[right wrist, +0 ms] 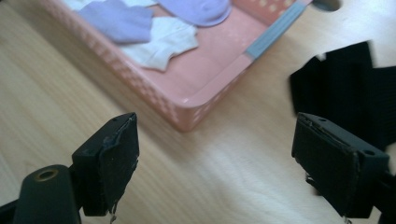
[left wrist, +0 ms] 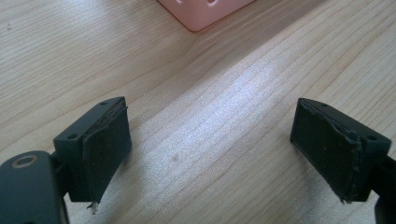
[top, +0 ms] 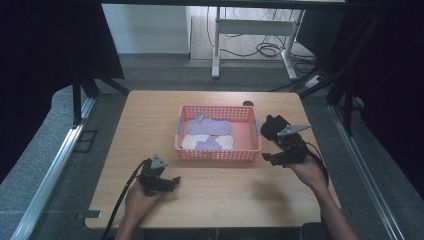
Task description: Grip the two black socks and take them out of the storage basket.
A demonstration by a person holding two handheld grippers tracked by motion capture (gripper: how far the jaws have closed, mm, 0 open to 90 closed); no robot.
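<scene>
**Both grippers wide open, black cloth waiting beside the basket**

The pink basket (top: 218,154) is our landmark, sitting on the far half of the wooden table (top: 150,115) with its long axis running left to right. Inside it lie a purple sock (top: 209,125) stretched along that same axis toward the far wall, and a white cloth (top: 227,142) with another purple piece (top: 209,145) on it against the near wall.

Just off the basket's right end lies a black cloth (top: 271,126), crumpled, no clear direction to it, close to the table's right edge. In the right gripper view it (right wrist: 348,81) shows ahead on the right, beyond the basket's corner.

The right gripper (top: 272,158) hangs near the basket's right near corner, jaws spread wide with bare wood between them, gripping nothing. The left gripper (top: 172,182) sits near the table on the near side of the basket's left near corner, jaws also spread wide and empty; its own view catches the basket's corner (left wrist: 205,14) at the top.

On the near side of the basket, between the two grippers, there is a broad stretch of bare tabletop, and another wide strip to the basket's left.
</scene>
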